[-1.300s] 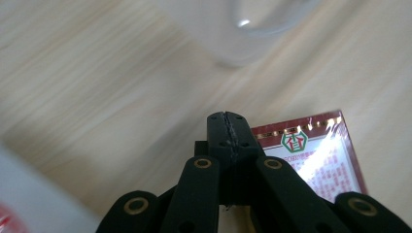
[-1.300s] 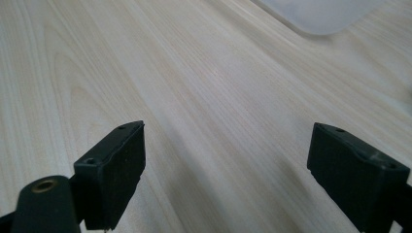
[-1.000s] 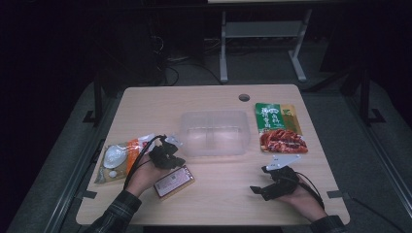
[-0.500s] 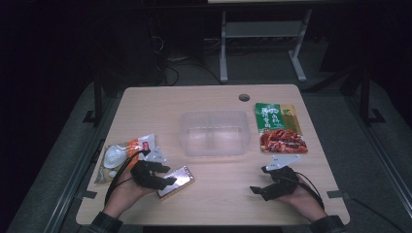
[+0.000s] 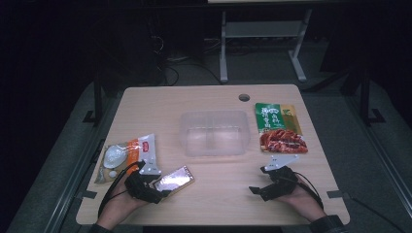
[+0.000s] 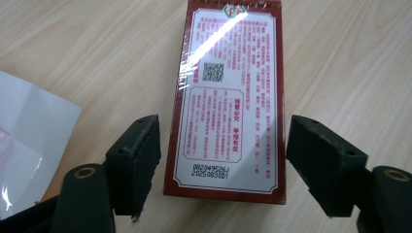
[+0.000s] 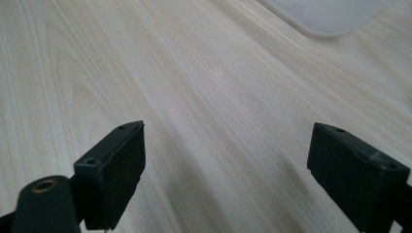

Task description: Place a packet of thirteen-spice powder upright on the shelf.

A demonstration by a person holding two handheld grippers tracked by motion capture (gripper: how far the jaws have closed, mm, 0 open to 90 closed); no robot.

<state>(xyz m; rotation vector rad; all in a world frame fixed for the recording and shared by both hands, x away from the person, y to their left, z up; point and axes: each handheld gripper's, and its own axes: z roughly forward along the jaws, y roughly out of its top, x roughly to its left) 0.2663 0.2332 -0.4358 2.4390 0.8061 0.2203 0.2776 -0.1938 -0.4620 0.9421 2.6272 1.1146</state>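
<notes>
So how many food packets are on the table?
3: a white one at the left edge, a red one by the left gripper, a green one right of the tub.

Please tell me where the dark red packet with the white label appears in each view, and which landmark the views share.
High view: the red packet lies near the front left, at the left gripper.
Left gripper view: it fills the centre, between the open jaws.
Right gripper view: it is not in this picture.
Shared landmark: the light wooden table.
</notes>
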